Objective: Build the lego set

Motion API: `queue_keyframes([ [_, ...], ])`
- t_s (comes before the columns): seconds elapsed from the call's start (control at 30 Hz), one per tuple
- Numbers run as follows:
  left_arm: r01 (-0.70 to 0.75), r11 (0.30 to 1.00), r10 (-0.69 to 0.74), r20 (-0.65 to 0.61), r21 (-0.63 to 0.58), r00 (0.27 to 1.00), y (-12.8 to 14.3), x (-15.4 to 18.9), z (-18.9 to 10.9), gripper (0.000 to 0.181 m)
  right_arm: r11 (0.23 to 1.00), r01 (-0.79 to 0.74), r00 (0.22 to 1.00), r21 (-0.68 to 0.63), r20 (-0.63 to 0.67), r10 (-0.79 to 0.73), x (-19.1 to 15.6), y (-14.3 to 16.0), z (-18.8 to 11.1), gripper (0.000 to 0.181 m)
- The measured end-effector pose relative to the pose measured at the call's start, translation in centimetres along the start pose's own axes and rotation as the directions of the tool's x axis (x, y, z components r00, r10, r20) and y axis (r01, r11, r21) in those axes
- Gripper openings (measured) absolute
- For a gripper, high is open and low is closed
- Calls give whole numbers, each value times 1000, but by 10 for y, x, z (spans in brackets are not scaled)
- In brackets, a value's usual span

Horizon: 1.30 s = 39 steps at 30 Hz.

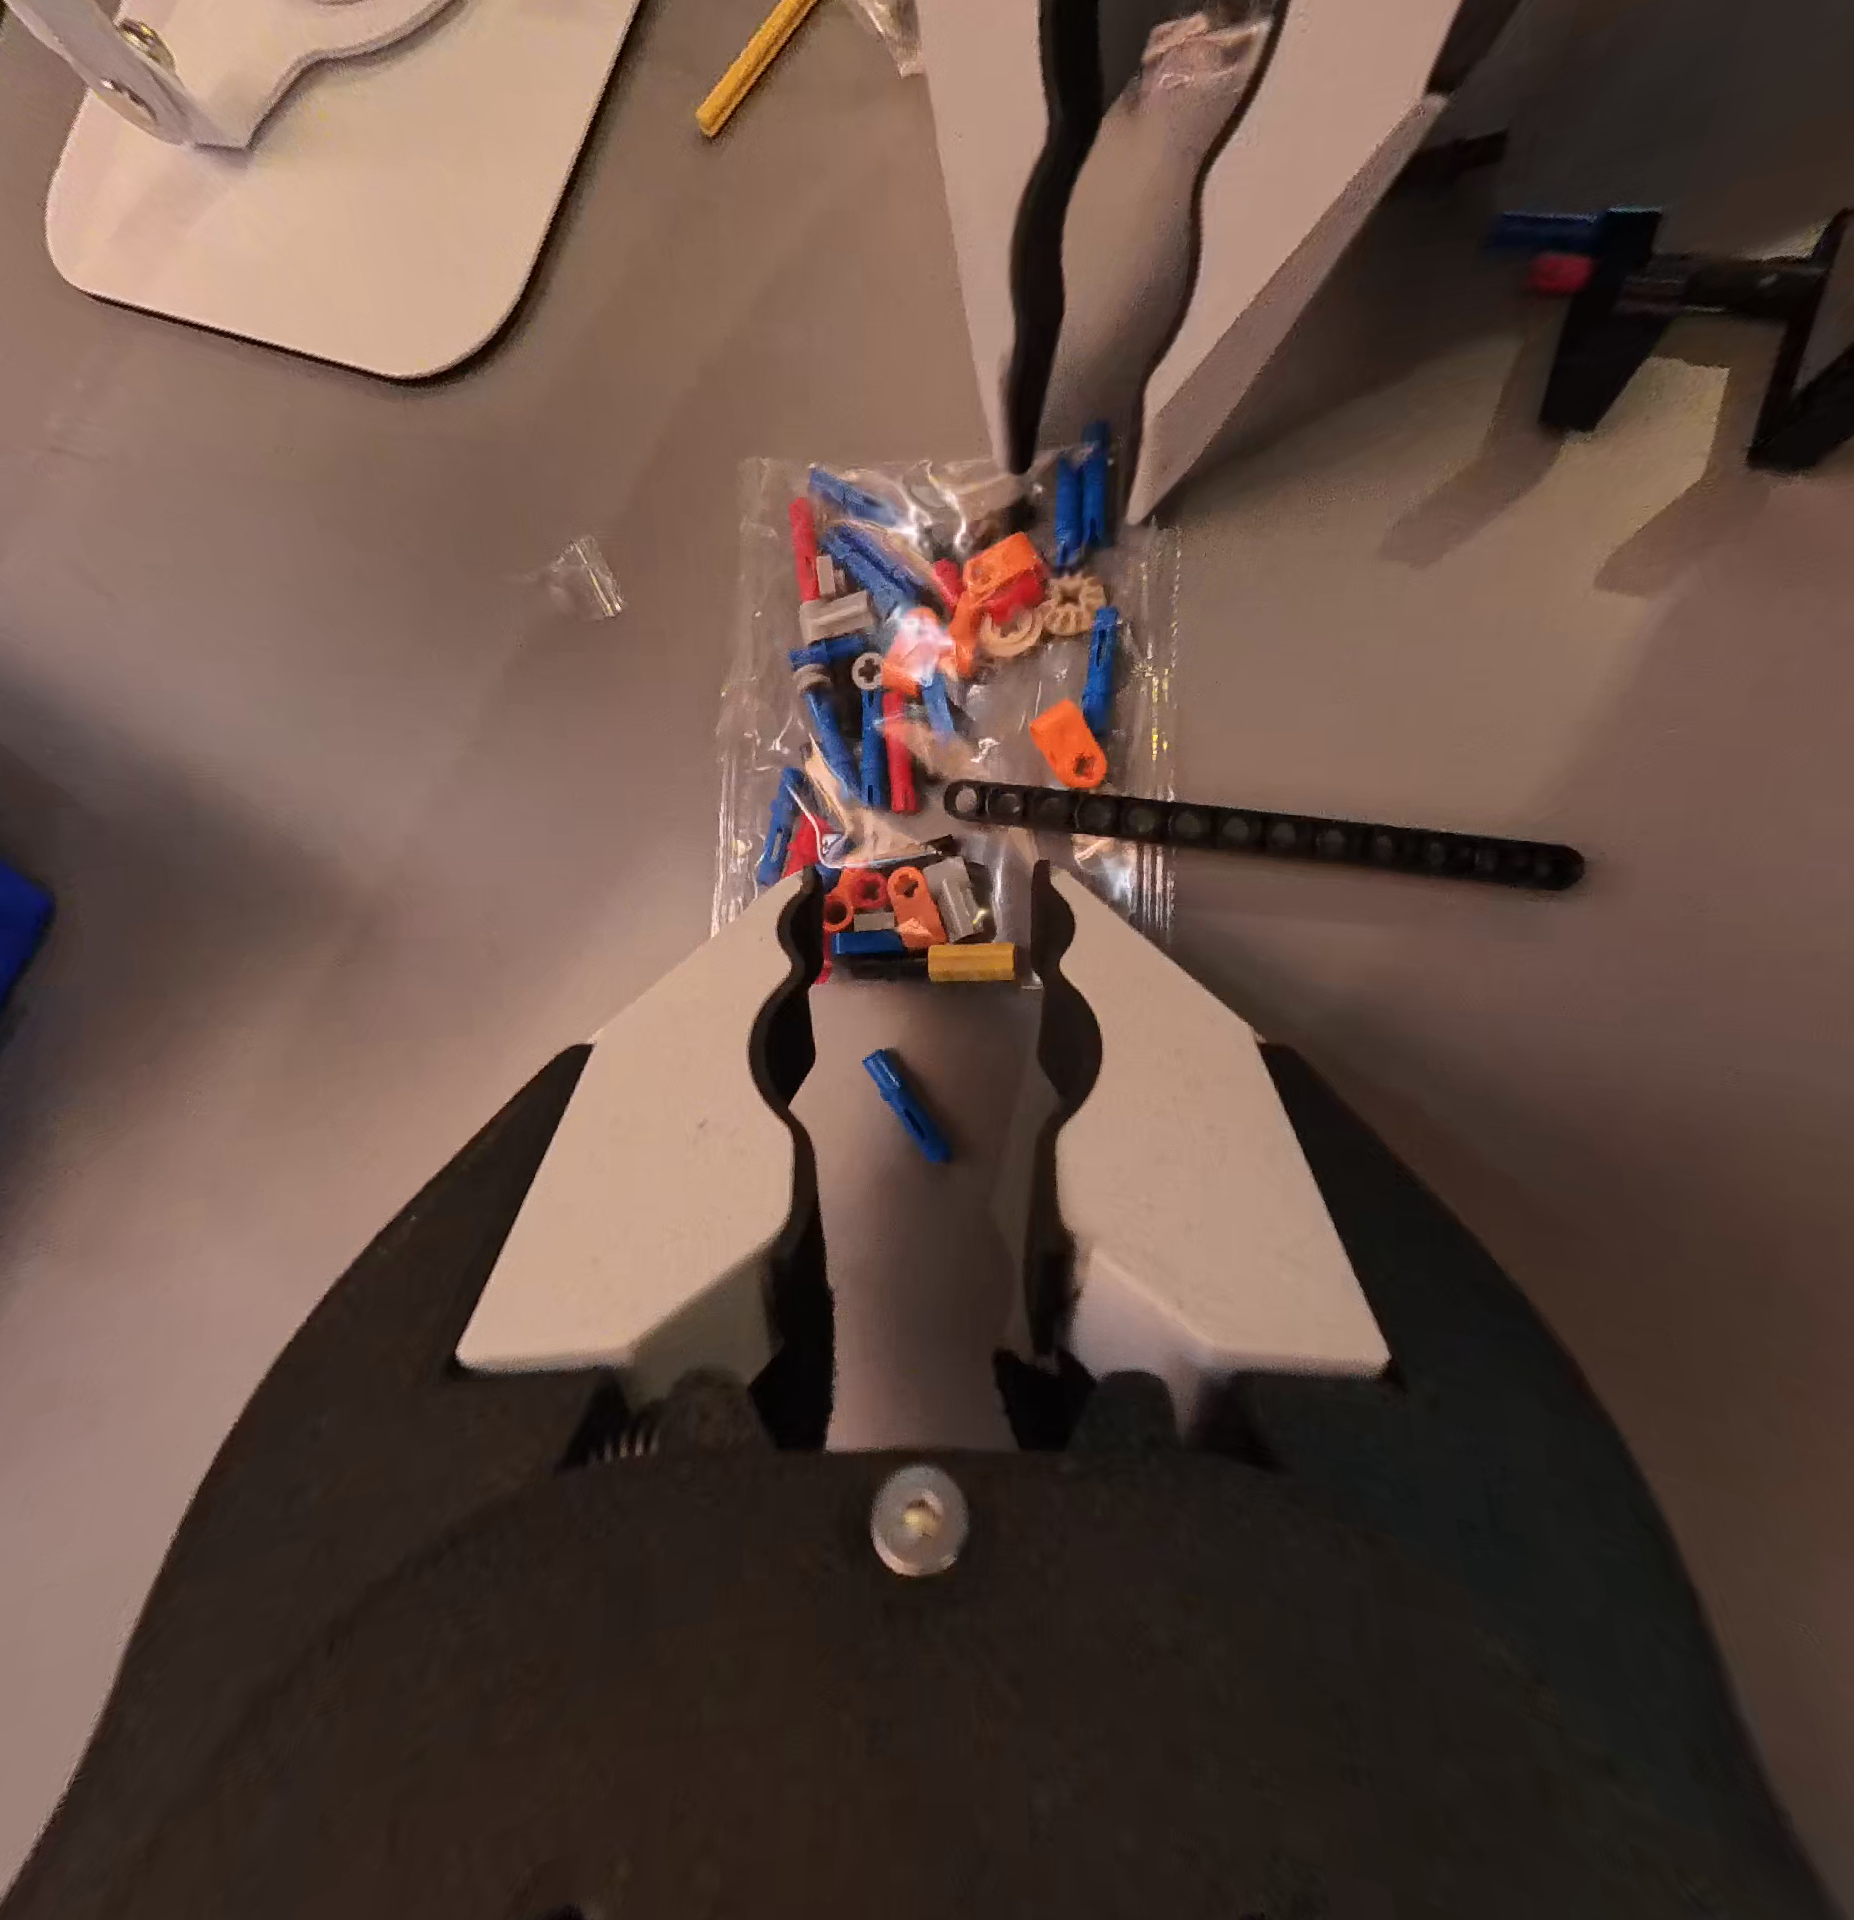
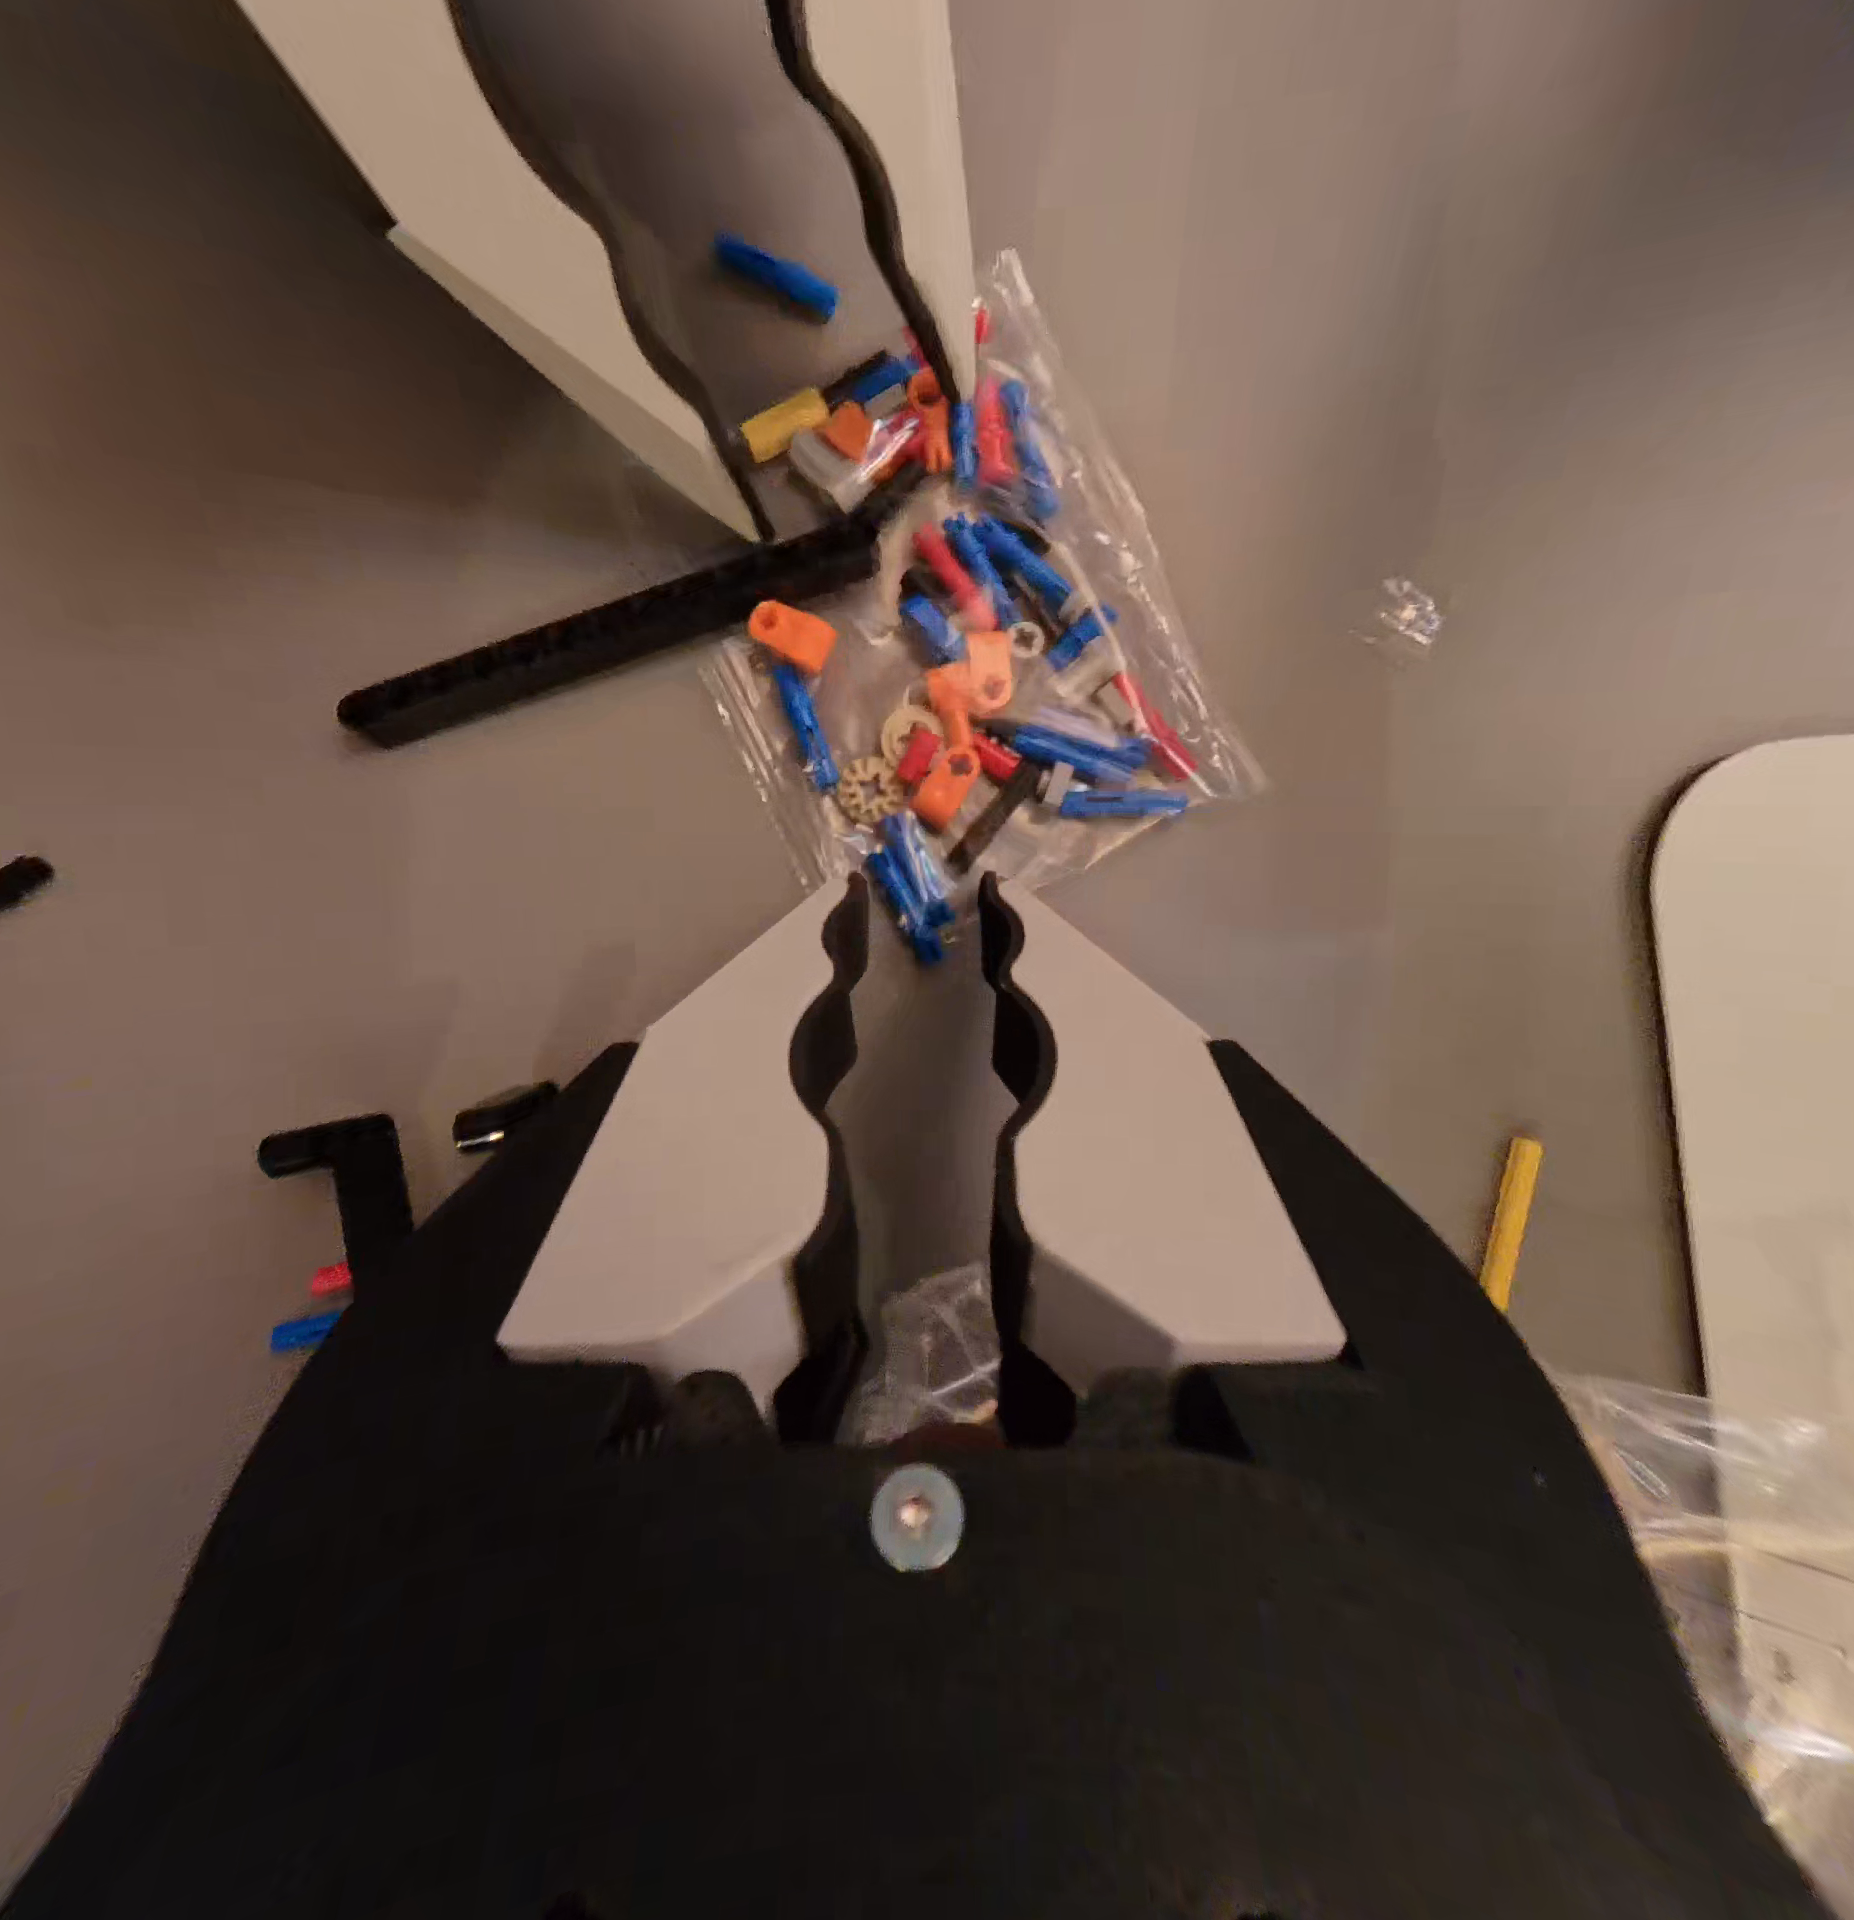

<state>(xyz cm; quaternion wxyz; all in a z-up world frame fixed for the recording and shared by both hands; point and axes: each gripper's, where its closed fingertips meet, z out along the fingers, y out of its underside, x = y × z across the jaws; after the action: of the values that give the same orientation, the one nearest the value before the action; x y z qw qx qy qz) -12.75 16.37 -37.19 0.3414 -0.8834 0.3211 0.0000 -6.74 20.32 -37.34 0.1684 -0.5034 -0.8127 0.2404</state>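
**Parts bag flanked by both grippers on grey table**

A clear plastic bag point(image 1: 944, 707) of small lego parts (blue and red pins, orange connectors, tan gears, grey pieces, one yellow piece) is seen lying flat on the grey table point(image 1: 383, 727). A long black holed beam point(image 1: 1266, 831) is laid across the bag's lower right edge, extending off to the side. One loose blue pin point(image 1: 907, 1103) is seen on the table, between the fingers of the left gripper point(image 1: 923, 883).

The left gripper is spread apart, its tips set at the bag's near end on either side of the yellow and orange pieces; nothing is clamped. The right gripper point(image 2: 918, 883) is also parted, more narrowly, tips at the opposite end of the bag beside a cluster of blue pins point(image 2: 912, 883); no grasp is shown.

Farther out: a yellow axle point(image 1: 757, 68), a white board point(image 1: 331, 208), a small scrap of clear plastic point(image 1: 585, 582), and a black assembly point(image 1: 1712, 322) with blue and red pins attached. More clear bags point(image 2: 1733, 1558) are seen at the right view's lower edge.
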Motion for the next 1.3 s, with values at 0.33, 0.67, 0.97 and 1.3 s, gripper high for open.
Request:
queue_keyframes([
  [0.33,-19,1000,20,36,-14,999,-5,-6,2,45,1000,8,1000,4,-23,-8,3,0,2,8],
  [0.67,-25,1000,25,23,-19,999,-10,-8,12,21,997,-26,998,77,-62,30,16,-11,-7,0],
  [0.97,-35,999,35,24,-16,999,-11,-8,17,0,999,-37,999,-3,11,37,11,3,-1,5],
  [1.3,-33,999,33,9,-1,999,-13,-8,18,0,992,-35,999,125,-31,40,16,-16,-1,2],
])
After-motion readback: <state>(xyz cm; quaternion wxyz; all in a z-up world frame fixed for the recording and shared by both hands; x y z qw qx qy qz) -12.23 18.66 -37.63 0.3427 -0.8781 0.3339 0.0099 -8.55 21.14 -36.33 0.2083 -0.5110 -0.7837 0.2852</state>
